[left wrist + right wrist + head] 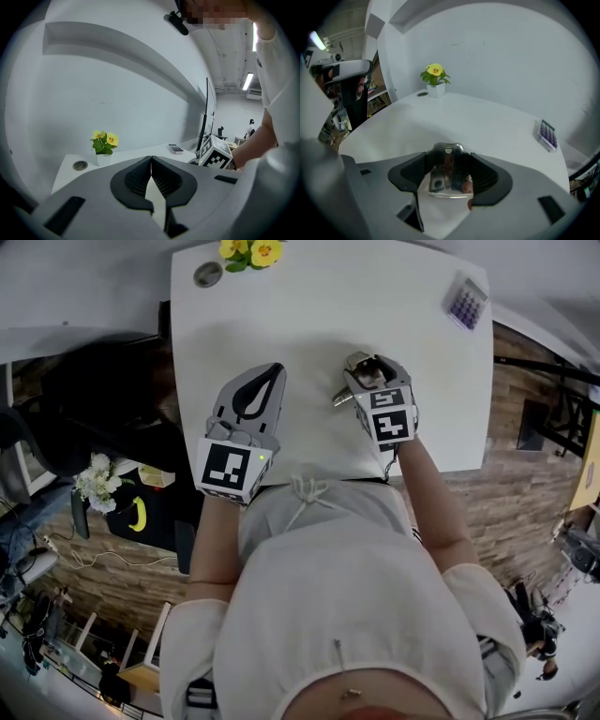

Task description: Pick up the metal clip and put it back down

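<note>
I can read no words, numbers or brand names in any view. The only printed signs are black-and-white square code patterns, without letters: on the marker cube (230, 468) of the left gripper (276, 369) and the marker cube (391, 418) of the right gripper (364, 365). The calculator (466, 302) at the table (309, 296) corner may carry key legends, but they are too small to read.

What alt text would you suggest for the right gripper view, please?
The right gripper grips a shiny metal clip between its fingers over a white table. A potted yellow flower stands at the far edge, a calculator to the right.
</note>
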A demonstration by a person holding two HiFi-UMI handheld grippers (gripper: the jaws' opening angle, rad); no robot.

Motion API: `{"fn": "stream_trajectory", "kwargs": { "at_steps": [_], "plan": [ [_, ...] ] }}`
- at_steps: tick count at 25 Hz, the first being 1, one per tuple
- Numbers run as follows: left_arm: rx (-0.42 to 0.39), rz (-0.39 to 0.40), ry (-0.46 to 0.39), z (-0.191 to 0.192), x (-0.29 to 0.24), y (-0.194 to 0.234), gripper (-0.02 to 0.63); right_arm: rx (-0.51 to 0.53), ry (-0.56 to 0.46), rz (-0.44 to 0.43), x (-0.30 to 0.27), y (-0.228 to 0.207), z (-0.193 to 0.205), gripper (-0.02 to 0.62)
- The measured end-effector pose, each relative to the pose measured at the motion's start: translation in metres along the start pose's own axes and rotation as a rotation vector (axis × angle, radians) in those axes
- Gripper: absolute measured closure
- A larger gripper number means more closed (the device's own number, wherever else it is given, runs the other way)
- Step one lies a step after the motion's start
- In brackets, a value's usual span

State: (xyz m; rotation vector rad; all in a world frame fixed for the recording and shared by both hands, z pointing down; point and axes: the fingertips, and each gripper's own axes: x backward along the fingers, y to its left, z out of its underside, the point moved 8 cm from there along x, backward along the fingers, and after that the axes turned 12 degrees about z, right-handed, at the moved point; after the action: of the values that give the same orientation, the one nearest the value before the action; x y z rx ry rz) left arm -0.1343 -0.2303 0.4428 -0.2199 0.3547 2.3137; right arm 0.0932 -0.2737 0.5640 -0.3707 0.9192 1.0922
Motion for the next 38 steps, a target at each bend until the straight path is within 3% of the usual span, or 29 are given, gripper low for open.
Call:
{"fn": "stream_trajectory", "kwargs": {
  "at_steps": [8, 16, 26, 32, 38],
  "plan": [
    [-0.065, 0.005, -0.033, -0.028, 0.007, -0.026, 0.588, -0.11, -0.141, 0.033, 0.049, -0.026, -0.017, 0.304],
    [-0.16, -0.048, -0.09, -0.074, 0.019, -0.064, 0.588, -0.157, -0.396, 0.092, 0.135, -0.063, -0.046, 0.304],
    [-0.233, -0.114, -0.179, -0.11, 0.053, -0.117, 0.588, -0.139, -0.689, 0.16, 0.248, -0.084, -0.044, 0.305],
    [-0.267, -0.117, -0.199, -0.119, 0.064, -0.141, 0.588, -0.137, -0.791, 0.193, 0.295, -0.096, -0.031, 0.305],
    [-0.276, -0.121, -0.207, -0.122, 0.067, -0.15, 0.588, -0.124, -0.82, 0.2, 0.307, -0.097, -0.025, 0.305]
  ]
}}
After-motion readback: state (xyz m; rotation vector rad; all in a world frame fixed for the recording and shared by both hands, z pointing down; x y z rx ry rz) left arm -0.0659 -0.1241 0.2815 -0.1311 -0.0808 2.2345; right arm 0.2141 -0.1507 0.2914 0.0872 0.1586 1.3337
